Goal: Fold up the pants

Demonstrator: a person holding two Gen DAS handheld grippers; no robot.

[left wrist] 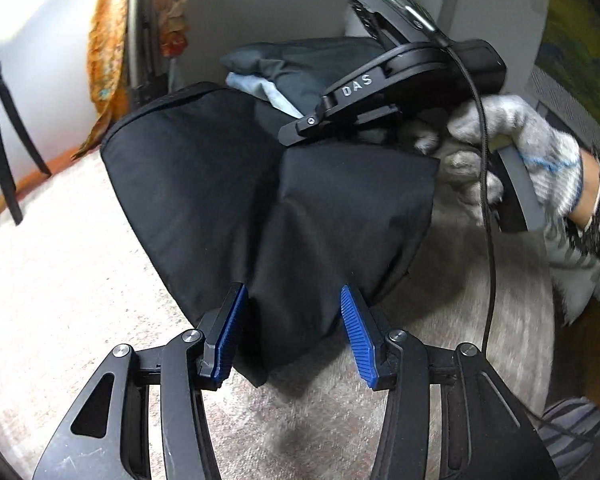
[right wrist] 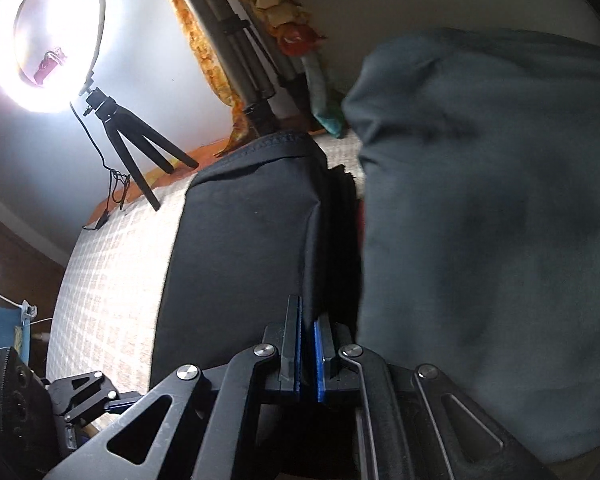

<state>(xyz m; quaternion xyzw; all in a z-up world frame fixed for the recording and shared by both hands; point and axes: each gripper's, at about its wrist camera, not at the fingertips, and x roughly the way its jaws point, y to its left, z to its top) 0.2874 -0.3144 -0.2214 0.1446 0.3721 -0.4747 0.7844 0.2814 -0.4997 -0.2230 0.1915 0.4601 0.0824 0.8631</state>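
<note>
Left wrist view: the left gripper (left wrist: 290, 332) stands with its blue pads (left wrist: 230, 336) apart, and a bunched fold of the black pants (left wrist: 236, 184) runs down between them. Cloth meets the left pad; whether the right pad presses on it I cannot tell. The pants hang draped over a pale bed (left wrist: 60, 300), spreading up and away from the gripper. Beyond the pants lies a pile of dark clothes (left wrist: 300, 64) with a bit of light blue cloth showing. Right of the pants, a gloved hand (left wrist: 532, 160) holds the right gripper's handle; that gripper's black body lies across the top edge of the pants, and its fingertips are hidden from this side. A black cable hangs down past the hand.

Right wrist view: the right gripper (right wrist: 308, 352) has its pads together, clamped on a thin edge of the pants (right wrist: 240, 240). From there the pants rise as a dark panel, with a stitched hem at the far end. Left of the pants is the checked bed (right wrist: 112, 260); further left a tripod (right wrist: 132, 144) carries a glowing ring light (right wrist: 56, 28). Right of the pants a big grey-blue cloth (right wrist: 492, 220), blurred, fills the frame.
</note>
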